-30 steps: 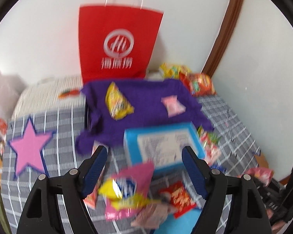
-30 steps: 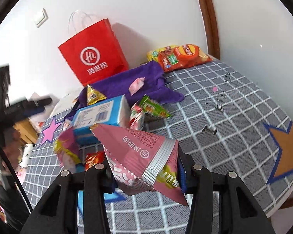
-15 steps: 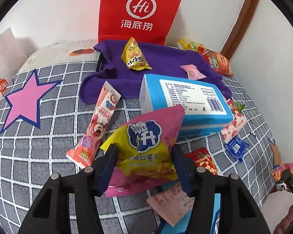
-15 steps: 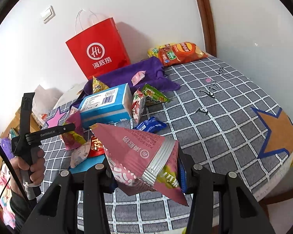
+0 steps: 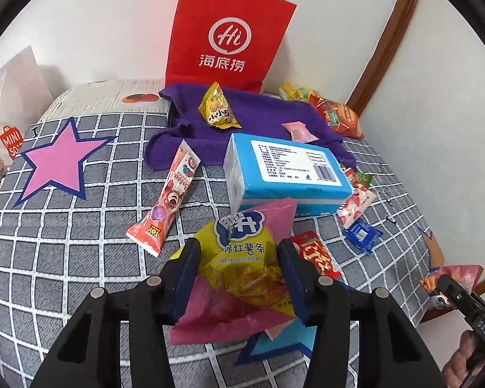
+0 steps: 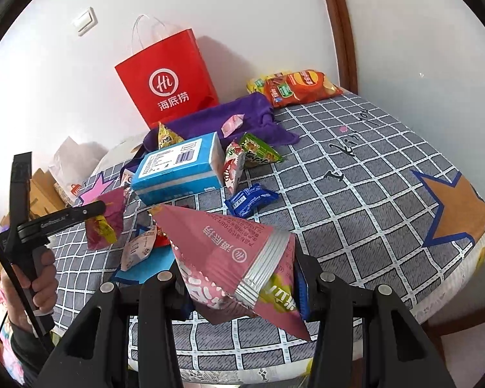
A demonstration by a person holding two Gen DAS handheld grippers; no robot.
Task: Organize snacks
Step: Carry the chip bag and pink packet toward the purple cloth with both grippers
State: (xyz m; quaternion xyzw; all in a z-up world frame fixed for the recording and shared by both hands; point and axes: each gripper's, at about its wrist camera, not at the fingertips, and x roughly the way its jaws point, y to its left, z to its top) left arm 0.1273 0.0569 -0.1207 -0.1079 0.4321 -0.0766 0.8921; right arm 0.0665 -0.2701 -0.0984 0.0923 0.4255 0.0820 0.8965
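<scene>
A: Snacks, left wrist view: sweet potato stick bag (image 5: 242,268) is pinched between the left gripper (image 5: 239,278) jaws, lifted over the table (image 5: 64,226). Thin film is held; slip is possible.

B: Right wrist view: pink pouch (image 6: 229,255) is clamped in the right gripper (image 6: 242,294) by one crumpled end. Pouch could be dropped if swung.

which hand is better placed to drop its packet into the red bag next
Left, probably. The left gripper, shut on the yellow packet, faces the red bag nearly head-on. The right gripper holds the pink packet near the table's front edge.
</scene>
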